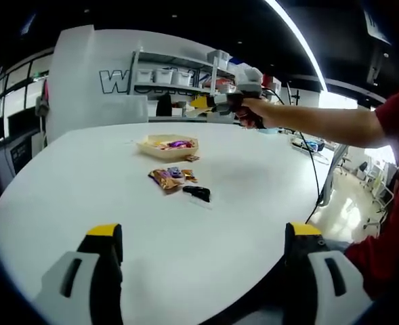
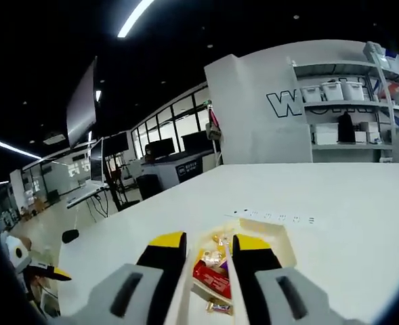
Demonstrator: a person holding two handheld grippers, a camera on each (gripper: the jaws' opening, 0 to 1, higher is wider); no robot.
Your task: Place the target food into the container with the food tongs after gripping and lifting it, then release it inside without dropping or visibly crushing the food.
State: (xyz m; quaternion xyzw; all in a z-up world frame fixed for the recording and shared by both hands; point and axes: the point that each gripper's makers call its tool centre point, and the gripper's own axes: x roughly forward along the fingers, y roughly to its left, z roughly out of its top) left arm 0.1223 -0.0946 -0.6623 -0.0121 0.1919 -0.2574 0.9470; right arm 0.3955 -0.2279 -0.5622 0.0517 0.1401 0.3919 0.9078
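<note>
Between the right gripper's (image 2: 209, 261) yellow-tipped jaws, which stand a little apart and pinch nothing, lies the tray (image 2: 280, 245), right below them on the white worktop (image 2: 348, 203). Wrapped snacks (image 2: 213, 274) in red and gold lie in it. I cannot make out any tongs here.

In the left gripper view, the left gripper (image 1: 202, 247) has its jaws spread wide over bare worktop near the near edge, gripping nothing. Beyond them, toward the middle of the worktop, a small pile of wrapped snacks sits: a gold packet (image 1: 164, 178) with purple and orange pieces touching it. Just beside the pile, on the near right, lies a small black object (image 1: 198, 192), too small to identify. Further on, toward the far edge, the cream tray holds purple and orange wrappers, and one loose piece (image 1: 192, 158) lies just outside its rim. A person's arm (image 1: 321, 125) in a red sleeve reaches over the far edge, its hand holding the other gripper above the tray. Shelves (image 1: 179, 74) with white boxes stand behind.
</note>
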